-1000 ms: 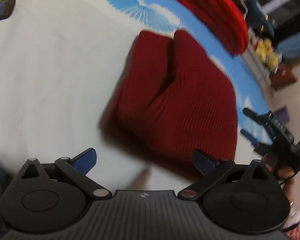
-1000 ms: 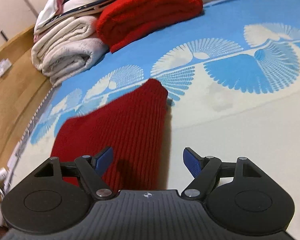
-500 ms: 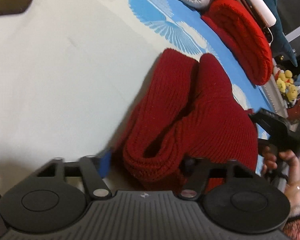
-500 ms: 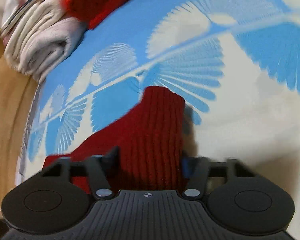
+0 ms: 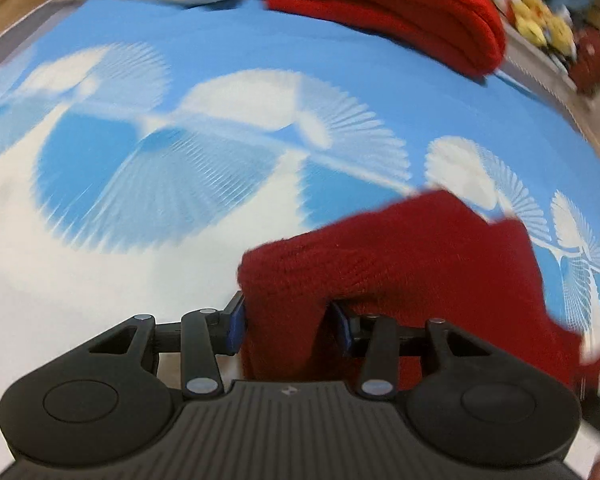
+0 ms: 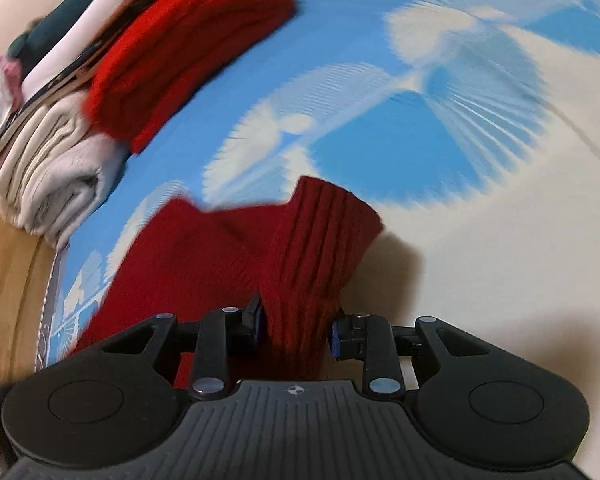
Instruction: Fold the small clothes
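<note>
A dark red knitted garment (image 5: 400, 256) lies partly lifted over a blue and white patterned bedspread (image 5: 180, 128). My left gripper (image 5: 288, 322) is shut on one bunched end of it, the blue pads pressed into the knit. In the right wrist view the same garment (image 6: 204, 252) shows, and my right gripper (image 6: 298, 326) is shut on a ribbed end of it that stands up between the fingers. The rest of the garment trails off between the two grippers. Both views are motion-blurred.
A folded bright red knit (image 5: 388, 4) (image 6: 180, 48) lies at the far side of the bed beside folded cream and grey textiles (image 6: 48, 160). Yellow soft toys (image 5: 540, 20) sit beyond the bed edge. A wooden floor (image 6: 4, 280) runs along the left.
Both grippers have closed on the dark red garment and raised its ends off the bedspread. The views have swung toward the far side of the bed.
</note>
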